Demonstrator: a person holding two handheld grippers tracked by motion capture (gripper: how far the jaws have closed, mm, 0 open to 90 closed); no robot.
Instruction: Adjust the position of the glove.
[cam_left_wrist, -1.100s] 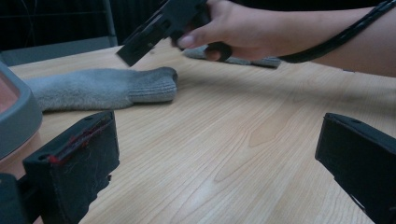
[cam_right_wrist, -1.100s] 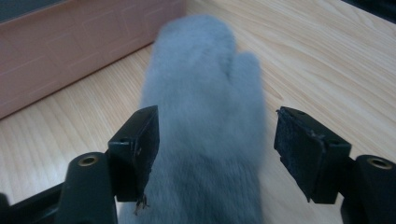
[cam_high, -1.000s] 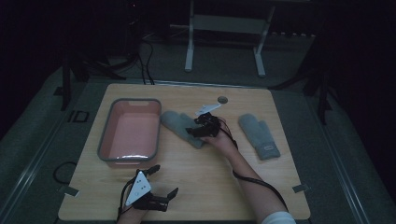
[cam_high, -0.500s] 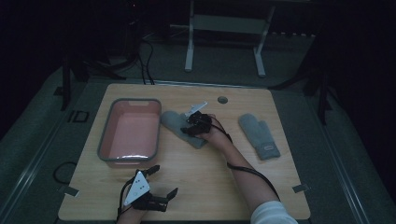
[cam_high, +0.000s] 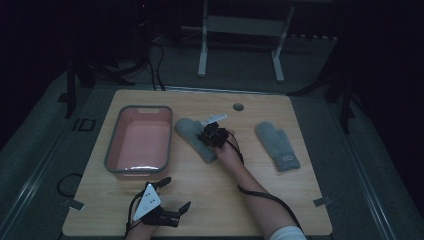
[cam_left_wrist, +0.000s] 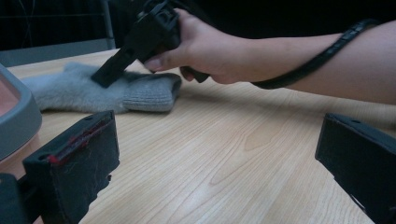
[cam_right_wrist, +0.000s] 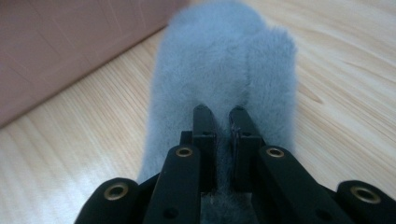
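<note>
At the near edge of the wooden table (cam_high: 280, 200), left of centre, the left gripper (cam_high: 167, 202) rests low over the bare wood with its jaws spread wide and nothing between them; in the left gripper view its two black pads (cam_left_wrist: 77, 161) stand far apart. Farther in, at the table's middle, the right gripper (cam_high: 209, 134) is pressed down on a grey fuzzy mitten (cam_high: 192, 134). Its jaws have just been closing, and in the right gripper view they stand nearly together, pinching a fold of the mitten's pile (cam_right_wrist: 224, 88). That mitten lies flat, just right of a pink tub with a grey rim (cam_high: 117, 150). A second grey mitten (cam_high: 277, 145) lies well apart on the right side. A small round hole (cam_high: 238, 107) sits near the far edge.
</note>
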